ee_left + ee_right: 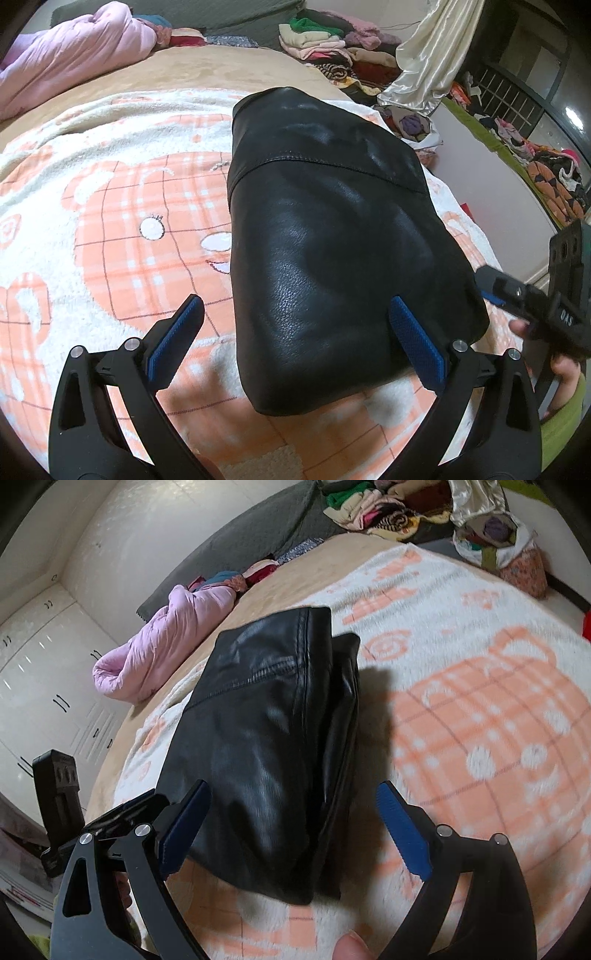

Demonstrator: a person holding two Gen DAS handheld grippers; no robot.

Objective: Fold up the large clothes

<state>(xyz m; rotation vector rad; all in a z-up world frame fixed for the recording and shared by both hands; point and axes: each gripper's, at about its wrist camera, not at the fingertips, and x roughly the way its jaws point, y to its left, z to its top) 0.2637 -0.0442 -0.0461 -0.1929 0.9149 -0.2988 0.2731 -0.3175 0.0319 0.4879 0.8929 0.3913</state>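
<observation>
Blue-padded fingers (415,347) of the left gripper (295,343) stand widely spread at the bottom of the left wrist view, pinching nothing; its right pad overlaps the near corner of the folded black leather garment (332,229) in the picture, though contact cannot be confirmed. That spread probably means the fold is made and the bundle let go, or else the gripper is lined up to straddle its near end.

From the right wrist view, the right gripper (295,827) is likewise spread and empty, its fingers bracketing the near end of the garment (266,746) without clearly touching it. A fingertip of the person (349,947) shows at 6 o'clock.

Just beyond both grippers the garment lies as a compact rectangle on the peach-and-white bear blanket (110,221), its long axis running away toward 12 o'clock. Stacked layers show along its right edge in the right wrist view, which suggests the folding is largely done; a stitched seam crosses the top panel. The blanket gives a flat, soft bed to work on.

Farther off, a pink quilt (74,51) lies bunched at 10 o'clock, out of the working area. At 1 o'clock sits a pile of folded clothes (325,40), plausibly where finished pieces go, beside a cream satin curtain (432,48).
</observation>
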